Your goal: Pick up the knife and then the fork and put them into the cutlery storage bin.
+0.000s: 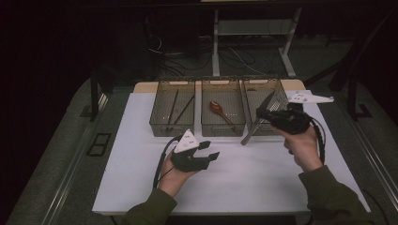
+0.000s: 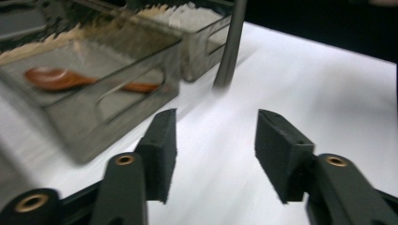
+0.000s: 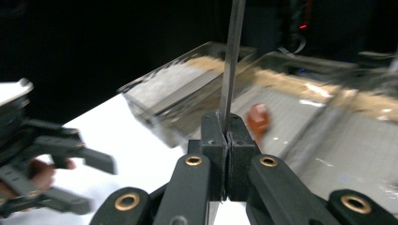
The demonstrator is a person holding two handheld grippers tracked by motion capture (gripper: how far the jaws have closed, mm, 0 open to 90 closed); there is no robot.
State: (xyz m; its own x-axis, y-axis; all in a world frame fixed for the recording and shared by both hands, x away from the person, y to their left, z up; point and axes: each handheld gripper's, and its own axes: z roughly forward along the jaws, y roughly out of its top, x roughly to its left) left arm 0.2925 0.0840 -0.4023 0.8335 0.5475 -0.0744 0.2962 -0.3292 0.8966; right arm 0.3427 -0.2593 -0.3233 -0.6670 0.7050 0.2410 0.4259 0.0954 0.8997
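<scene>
My right gripper [image 1: 263, 114] is shut on a metal knife [image 1: 256, 125] that slants over the front wall of the right-hand mesh basket [image 1: 277, 84], one end up over the basket and the other down near the table. In the right gripper view the jaws [image 3: 227, 133] pinch the thin knife [image 3: 232, 56], which rises straight up. My left gripper [image 1: 211, 151] is open and holds nothing, low over the white table in front of the middle basket [image 1: 223, 125]. In the left gripper view its jaws [image 2: 216, 140] stand wide apart, with the knife's lower end [image 2: 230, 47] beyond them.
Three mesh baskets stand in a row at the back of the white table [image 1: 234, 187]. The left basket [image 1: 159, 126] holds dark chopsticks [image 1: 172, 108]. The middle one holds a reddish-brown spoon [image 1: 218, 108], also seen as the spoon [image 2: 61, 79]. Dark floor and cables lie beyond.
</scene>
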